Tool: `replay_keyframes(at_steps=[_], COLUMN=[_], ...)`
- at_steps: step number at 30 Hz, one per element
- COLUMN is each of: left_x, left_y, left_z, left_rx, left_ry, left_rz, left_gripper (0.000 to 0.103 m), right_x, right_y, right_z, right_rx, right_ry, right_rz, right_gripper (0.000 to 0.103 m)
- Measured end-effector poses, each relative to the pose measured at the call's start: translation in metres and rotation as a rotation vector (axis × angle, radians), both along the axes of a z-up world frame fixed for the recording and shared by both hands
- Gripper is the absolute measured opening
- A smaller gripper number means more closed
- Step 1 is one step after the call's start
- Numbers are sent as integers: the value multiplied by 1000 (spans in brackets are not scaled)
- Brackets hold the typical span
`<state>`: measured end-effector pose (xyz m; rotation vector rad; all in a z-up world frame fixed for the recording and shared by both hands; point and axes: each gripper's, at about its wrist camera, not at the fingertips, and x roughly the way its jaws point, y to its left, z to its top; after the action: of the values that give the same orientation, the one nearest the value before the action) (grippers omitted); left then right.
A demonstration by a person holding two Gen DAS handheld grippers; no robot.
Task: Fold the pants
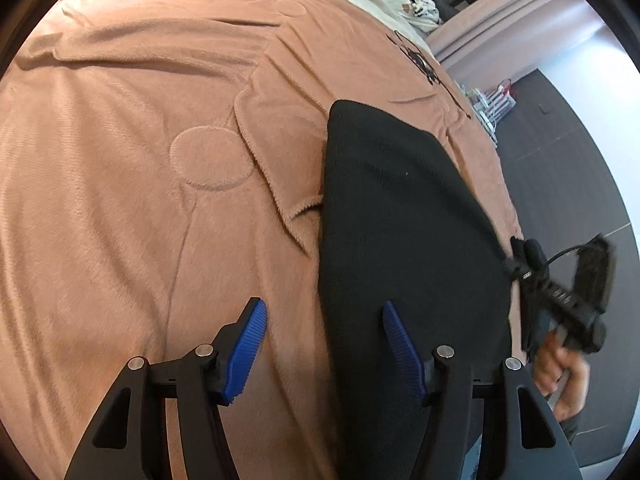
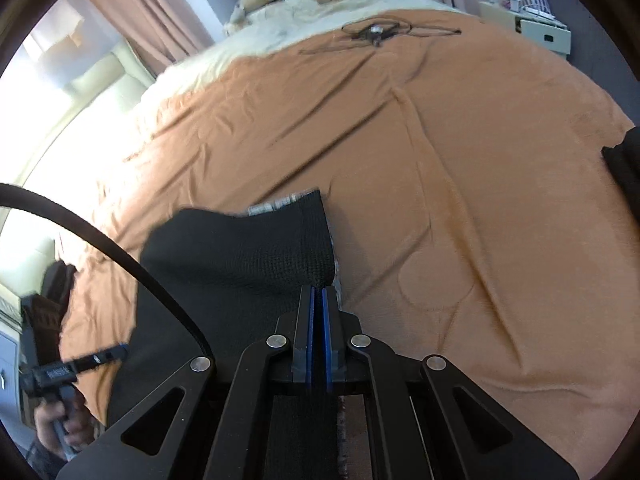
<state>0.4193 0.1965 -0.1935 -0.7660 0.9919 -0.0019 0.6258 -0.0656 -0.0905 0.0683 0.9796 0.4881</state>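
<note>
Pants (image 1: 404, 216) are black knit fabric, judged soft, light and limp, likely to sag and drape from any single hold, so hems, waistband or corners look the soundest places to grip. They lie on the brown blanket (image 1: 140, 160) covering the bed, stretched ahead of the left gripper (image 1: 324, 344), whose blue pads stand wide apart and empty, one pad over the cloth's near edge. Right gripper (image 2: 319, 296) is clamped tight on a raised fold of the fabric.

Black knit pants (image 1: 404, 216) lie on the bed; one edge lifted
</note>
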Motion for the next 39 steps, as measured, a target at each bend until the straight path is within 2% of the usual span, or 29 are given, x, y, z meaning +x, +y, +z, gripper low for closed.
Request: replay_keyframes(at_steps=[4,9,13,16,18,19,20,22,23,28,29,30,31,32,35,39], left_x=[11,25,40,52,57,60,63,63,63,69,69,68,67,64,53,33], left_y=[2,8,8,7,9,10,10,12,13,17,15,14,13,12,9,5], left_z=[-3,-3,-1,-4,-5,-4,-3,1,3,2,0,-2,-3,-4,-8,-10], left_rx=[-23,-37,-46,-45,-41,-33,-25,-14,-4,-5,-1,2,2,0,-8,-29], left_ry=[-8,-27,-48,-41,-36,-33,-36,-52,-56,-53,-39,-30,-26,-21,-5,-1], left_rz=[8,24,16,8,9,6,4,-5,-9,-1,-4,-6,-10,-16,-28,-41], left_gripper=[59,53,44,30,21,15,12,11,11,11,12,12,18,25,37,40], right_x=[1,-12,-10,-7,-6,-4,-3,-4,-5,2,3,4,5,5,6,-2], right_y=[7,-3,-6,-16,-23,-27,-29,-34,-34,-18,-18,-19,-18,-21,-26,-25], right_z=[-20,-8,-13,-15,-9,-7,-6,-5,-5,-25,-30,-33,-33,-32,-28,-25], right_rx=[-10,27,37,73,93,98,102,107,106,88,82,101,117,119,93,86], right_ry=[43,19,33,63,52,45,40,25,25,86,92,100,105,97,72,66], right_rz=[1,-16,14,28,29,27,23,19,29,80,78,81,81,73,58,59], right_gripper=[1,1,1,3,9,19,36,55,55,55,52,45,24,15,2,2])
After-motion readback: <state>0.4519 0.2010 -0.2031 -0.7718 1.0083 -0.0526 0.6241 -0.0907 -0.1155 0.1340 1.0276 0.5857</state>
